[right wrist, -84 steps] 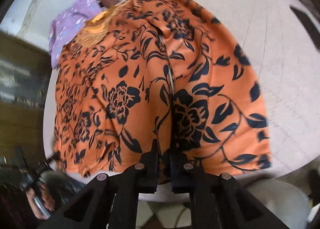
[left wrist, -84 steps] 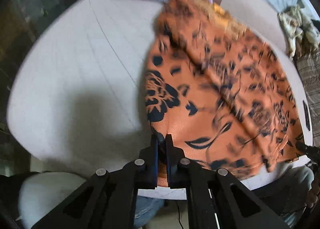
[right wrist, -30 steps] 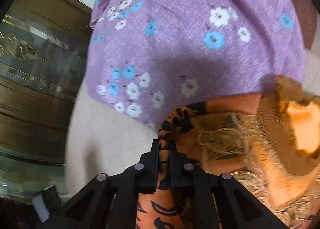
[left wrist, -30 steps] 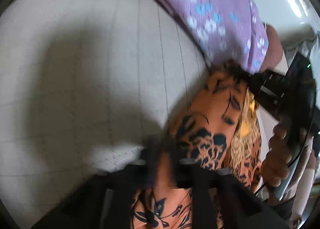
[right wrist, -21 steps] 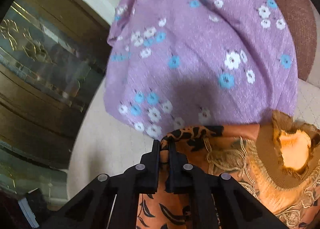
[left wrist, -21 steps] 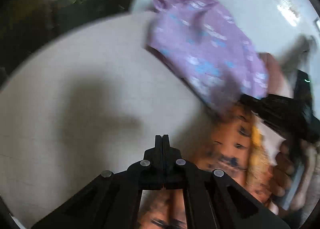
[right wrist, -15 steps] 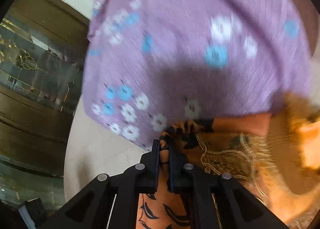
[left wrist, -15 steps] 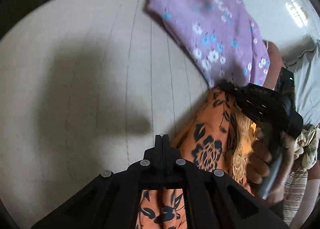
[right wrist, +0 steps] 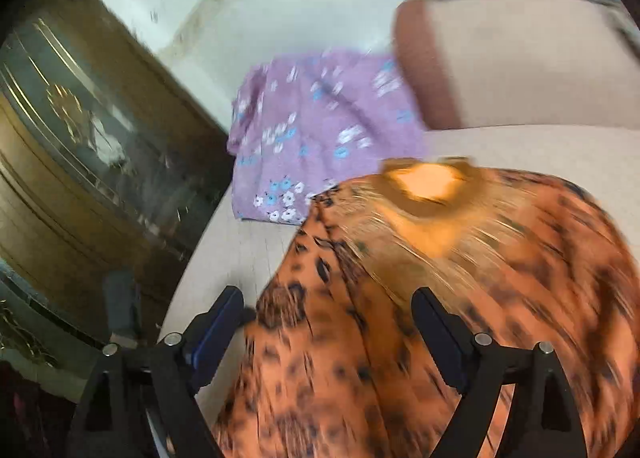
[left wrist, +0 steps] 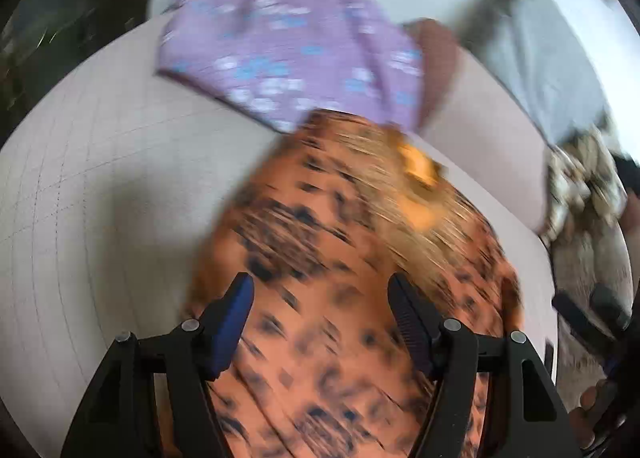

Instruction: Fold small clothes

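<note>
- Here, in the left wrist view, we see the left gripper with its fingers spread wide and holding nothing, poised over the orange floral garment.
- The garment lies on the round pale table, blurred by motion; its long axis runs from the near edge below us up and away, and the gold-embroidered neckline points toward the far edge.
- At the far edge, the purple flowered cloth lies just beyond the neckline; the orange fabric touches or slightly overlaps its near hem.
- To the right, off the table, a pale crumpled cloth sits on a seat, and a hand with a dark device shows at the lower right border.

- Next, in the right wrist view, the right gripper is likewise splayed apart and grips nothing; the garment fills the space between and beyond its fingers.
- The neckline again faces away from us, toward the far edge of the table, so the garment's length runs from us to that edge.
- The purple cloth lies at the far left of the neckline, its near corner meeting the orange shoulder.
- Left of the table stands a dark wooden cabinet with glass; behind the purple cloth we see a brown-edged cushion.
</note>
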The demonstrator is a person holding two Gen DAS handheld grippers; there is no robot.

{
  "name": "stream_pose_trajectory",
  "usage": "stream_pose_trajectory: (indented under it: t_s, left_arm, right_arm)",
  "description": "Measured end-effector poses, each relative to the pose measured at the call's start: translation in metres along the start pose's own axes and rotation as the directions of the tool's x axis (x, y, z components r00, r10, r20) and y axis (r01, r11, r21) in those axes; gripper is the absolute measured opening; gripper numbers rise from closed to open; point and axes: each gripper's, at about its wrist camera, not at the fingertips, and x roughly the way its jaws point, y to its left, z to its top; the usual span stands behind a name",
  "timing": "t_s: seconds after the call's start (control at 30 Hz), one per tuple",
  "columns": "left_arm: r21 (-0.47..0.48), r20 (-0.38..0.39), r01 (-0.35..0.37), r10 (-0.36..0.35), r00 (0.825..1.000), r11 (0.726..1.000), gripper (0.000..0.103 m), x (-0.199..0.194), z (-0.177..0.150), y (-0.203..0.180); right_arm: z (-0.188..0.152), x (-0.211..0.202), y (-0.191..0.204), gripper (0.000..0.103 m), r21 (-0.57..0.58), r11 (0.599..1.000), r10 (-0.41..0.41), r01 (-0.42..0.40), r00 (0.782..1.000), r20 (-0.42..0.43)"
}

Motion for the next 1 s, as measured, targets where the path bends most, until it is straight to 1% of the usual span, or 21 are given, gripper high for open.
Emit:
stream_pose_trajectory:
  t_s: [0.03,0.07,0.1,0.17,0.23,0.27,0.3,0.4,0.47,0.57,0.6,0.63,0.67,0.7,0.73,0.77,0.8,0.83,0.9,0.97,1.0]
  left_arm:
    - [0.023,0.002,0.019,-0.019,1.0,1.0,0.07,-0.008,-0.01,-0.016]
    - [0.049,-0.002,0.05,-0.049,0.999,0.998,0.07,-0.021,-0.028,-0.033]
    - [0.068,-0.005,0.07,-0.07,0.998,0.995,0.07,-0.029,-0.039,-0.044]
    - [0.124,-0.01,0.113,-0.112,0.994,0.986,0.07,-0.053,-0.07,-0.07]
    - [0.174,-0.018,0.133,-0.132,0.991,0.976,0.07,-0.071,-0.096,-0.094]
    - [0.186,-0.028,0.146,-0.143,0.989,0.972,0.071,-0.078,-0.109,-0.104]
    - [0.2,-0.041,0.153,-0.148,0.988,0.968,0.072,-0.082,-0.12,-0.114]
    - [0.264,-0.068,0.147,-0.134,0.989,0.953,0.072,-0.09,-0.149,-0.142]
    - [0.31,-0.077,0.127,-0.109,0.991,0.942,0.072,-0.089,-0.163,-0.159]
    - [0.332,-0.102,0.15,-0.122,0.987,0.931,0.072,-0.085,-0.174,-0.176]
    - [0.331,-0.113,0.149,-0.118,0.987,0.932,0.072,-0.082,-0.177,-0.181]
    - [0.328,-0.122,0.151,-0.116,0.986,0.932,0.072,-0.079,-0.179,-0.185]
    - [0.327,-0.139,0.16,-0.121,0.983,0.931,0.072,-0.073,-0.181,-0.191]
    - [0.328,-0.149,0.163,-0.12,0.982,0.931,0.072,-0.068,-0.182,-0.195]
    - [0.328,-0.159,0.163,-0.116,0.98,0.931,0.072,-0.063,-0.184,-0.199]
    - [0.329,-0.172,0.167,-0.115,0.978,0.93,0.072,-0.057,-0.185,-0.204]
    - [0.331,-0.187,0.174,-0.116,0.975,0.928,0.072,-0.051,-0.187,-0.209]
    - [0.331,-0.202,0.176,-0.112,0.973,0.927,0.072,-0.046,-0.188,-0.214]
    - [0.329,-0.219,0.185,-0.116,0.969,0.926,0.072,-0.039,-0.187,-0.222]
    - [0.334,-0.238,0.193,-0.115,0.964,0.923,0.072,-0.03,-0.185,-0.231]
    - [0.334,-0.247,0.191,-0.11,0.963,0.923,0.072,-0.026,-0.184,-0.235]
  right_arm:
    - [-0.015,-0.03,-0.01,0.088,0.021,0.999,-0.036,0.036,0.999,0.022]
    - [-0.032,-0.06,-0.02,0.088,0.041,0.997,-0.065,0.062,0.996,0.056]
    - [-0.043,-0.086,-0.03,0.088,0.057,0.996,-0.078,0.074,0.994,0.078]
    - [-0.072,-0.138,-0.047,0.088,0.099,0.992,-0.093,0.082,0.99,0.108]
    - [-0.094,-0.176,-0.06,0.088,0.134,0.986,-0.112,0.096,0.987,0.118]
    - [-0.104,-0.192,-0.063,0.088,0.135,0.985,-0.124,0.107,0.985,0.122]
    - [-0.115,-0.206,-0.066,0.088,0.137,0.981,-0.153,0.136,0.98,0.125]
    - [-0.142,-0.228,-0.088,0.087,0.16,0.962,-0.239,0.221,0.965,0.103]
    - [-0.152,-0.227,-0.107,0.087,0.201,0.945,-0.276,0.257,0.959,0.07]
    - [-0.165,-0.219,-0.15,0.086,0.269,0.921,-0.296,0.282,0.955,0.012]
    - [-0.17,-0.216,-0.17,0.082,0.319,0.899,-0.316,0.301,0.949,-0.006]
    - [-0.175,-0.215,-0.186,0.071,0.358,0.885,-0.307,0.296,0.951,-0.026]
    - [-0.181,-0.211,-0.202,0.064,0.4,0.865,-0.303,0.303,0.951,-0.065]
    - [-0.189,-0.209,-0.217,0.054,0.439,0.835,-0.316,0.333,0.942,-0.112]
    - [-0.194,-0.203,-0.23,0.052,0.475,0.805,-0.32,0.355,0.934,-0.157]
    - [-0.198,-0.197,-0.238,0.049,0.495,0.79,-0.304,0.362,0.932,-0.196]
    - [-0.2,-0.198,-0.242,0.048,0.508,0.775,-0.306,0.376,0.926,-0.219]
    - [-0.2,-0.2,-0.243,0.048,0.514,0.767,-0.317,0.384,0.924,-0.217]
    - [-0.201,-0.195,-0.245,0.048,0.505,0.773,-0.311,0.384,0.923,-0.226]
    - [-0.206,-0.182,-0.25,0.048,0.517,0.779,-0.257,0.353,0.933,-0.25]
    - [-0.208,-0.173,-0.252,0.047,0.517,0.781,-0.232,0.35,0.932,-0.279]
